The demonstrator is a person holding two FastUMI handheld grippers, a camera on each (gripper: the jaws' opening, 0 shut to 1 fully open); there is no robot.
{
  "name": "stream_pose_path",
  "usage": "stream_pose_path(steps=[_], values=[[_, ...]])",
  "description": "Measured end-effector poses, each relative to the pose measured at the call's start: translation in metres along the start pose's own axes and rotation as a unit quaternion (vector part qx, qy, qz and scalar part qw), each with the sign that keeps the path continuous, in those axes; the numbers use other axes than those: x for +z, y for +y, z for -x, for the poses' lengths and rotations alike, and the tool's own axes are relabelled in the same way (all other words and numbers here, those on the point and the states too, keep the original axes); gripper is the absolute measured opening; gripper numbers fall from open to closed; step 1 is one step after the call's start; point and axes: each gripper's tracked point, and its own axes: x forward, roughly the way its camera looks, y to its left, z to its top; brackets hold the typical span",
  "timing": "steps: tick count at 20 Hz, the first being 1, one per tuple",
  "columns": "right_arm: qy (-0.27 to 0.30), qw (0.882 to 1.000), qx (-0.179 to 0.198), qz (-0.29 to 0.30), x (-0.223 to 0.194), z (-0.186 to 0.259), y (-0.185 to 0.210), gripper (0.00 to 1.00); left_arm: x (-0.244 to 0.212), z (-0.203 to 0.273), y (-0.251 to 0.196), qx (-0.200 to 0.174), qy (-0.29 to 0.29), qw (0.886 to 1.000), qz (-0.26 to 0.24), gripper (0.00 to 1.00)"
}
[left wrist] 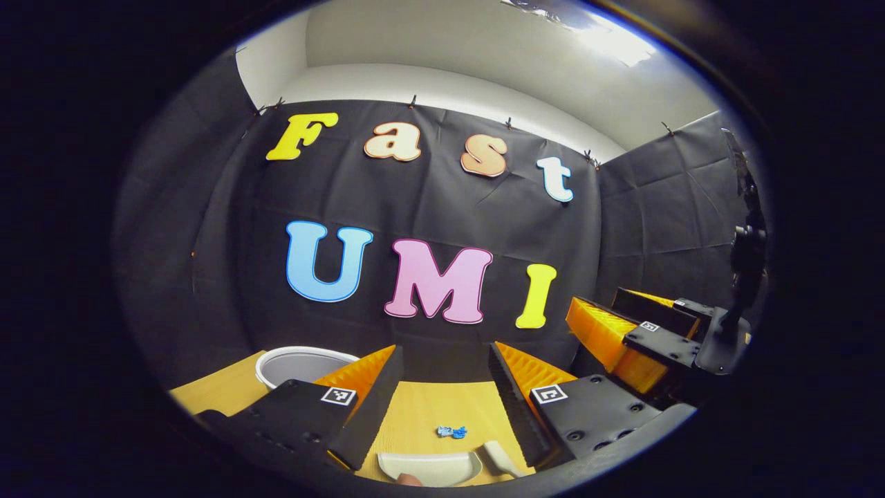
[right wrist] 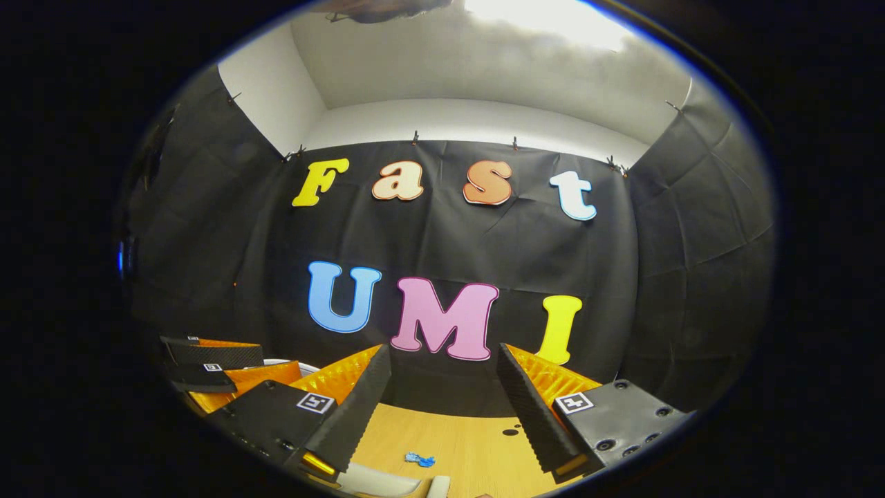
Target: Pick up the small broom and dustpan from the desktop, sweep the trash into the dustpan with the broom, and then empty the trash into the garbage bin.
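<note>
Both grippers hover above the wooden desk (left wrist: 429, 415) with their jaws wide and nothing between them. The left gripper (left wrist: 442, 373) looks down on the dustpan (left wrist: 429, 467), a pale, smooth, shallow scoop at the near edge of the desk, with the broom (left wrist: 499, 458) just beside it on the right; only a pale end of the broom shows. The trash (left wrist: 451, 432), a small crumpled blue scrap, lies just beyond the dustpan, apart from it. The bin (left wrist: 301, 363), round with a white rim, stands toward the far left of the desk. The right gripper (right wrist: 442, 394) sees the same scrap and the two tools at its lower edge. The step in hand looks like the pick-up: each gripper should drop straight over its tool's handle, close squarely, and lift without nudging the light scrap.
</note>
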Motion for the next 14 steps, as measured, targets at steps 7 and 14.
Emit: stream_pose_path(steps=[7, 14], values=[[0.002, 1.000, 0.004, -0.012, -0.004, -0.002, -0.016, 0.99, -0.016, -0.013, -0.008, 0.017, 0.022, 1.000, -0.005, 0.75], [0.011, 1.000, 0.002, -0.012, -0.015, -0.010, -0.026, 1.00, -0.038, -0.026, -0.002, 0.044, 0.064, 0.997, 0.000, 0.75]])
